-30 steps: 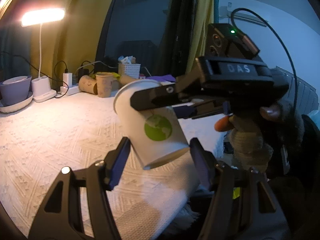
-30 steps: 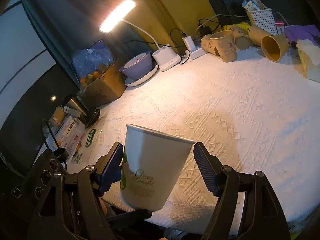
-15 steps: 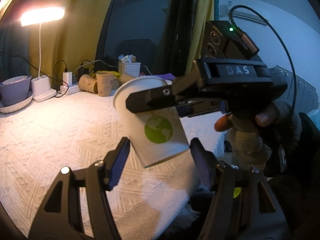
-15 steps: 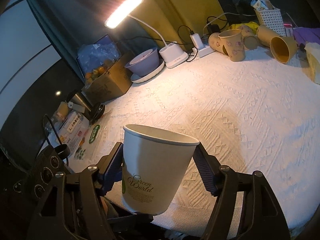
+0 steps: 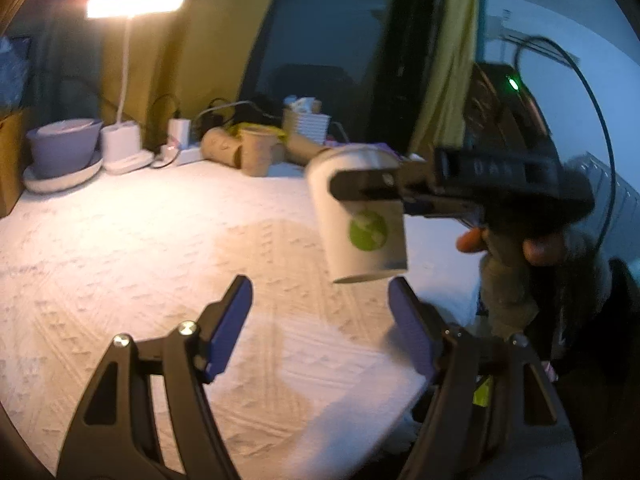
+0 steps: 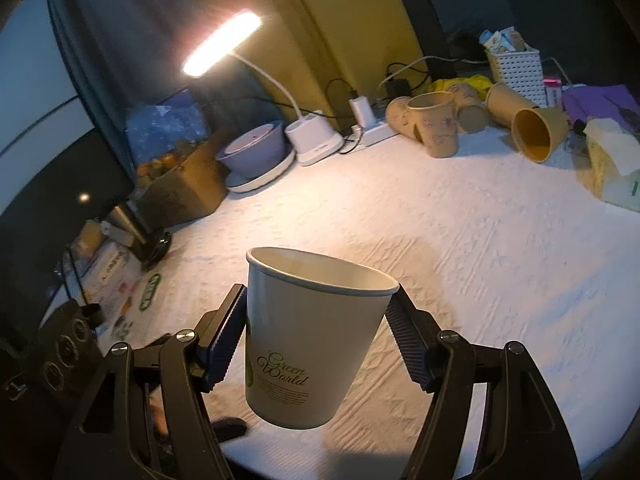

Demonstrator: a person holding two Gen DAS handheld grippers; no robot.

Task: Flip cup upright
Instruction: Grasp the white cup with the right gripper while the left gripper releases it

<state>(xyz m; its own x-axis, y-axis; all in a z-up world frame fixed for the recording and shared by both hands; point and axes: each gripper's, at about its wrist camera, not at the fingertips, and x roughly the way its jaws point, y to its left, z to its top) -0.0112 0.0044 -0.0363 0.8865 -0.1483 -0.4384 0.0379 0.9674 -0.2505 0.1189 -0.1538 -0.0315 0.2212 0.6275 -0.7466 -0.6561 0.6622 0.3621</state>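
Cup [image 6: 308,336] mouth-up, pinched in right hand-held gripper [image 6: 316,336], above bench [image 6: 500,240]. Left hand-held gripper [image 5: 320,320] wide, empty. Lower level, set base flat, then release.

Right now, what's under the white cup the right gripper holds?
The white cup hangs in the air, clamped in the right gripper. Below it lies the white textured cloth near its front edge. The patch directly beneath the base is hidden.

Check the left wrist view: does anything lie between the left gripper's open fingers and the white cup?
Nothing. In the left wrist view, only bare white tablecloth shows between the left gripper and the white cup, which the right gripper holds upright in the air.
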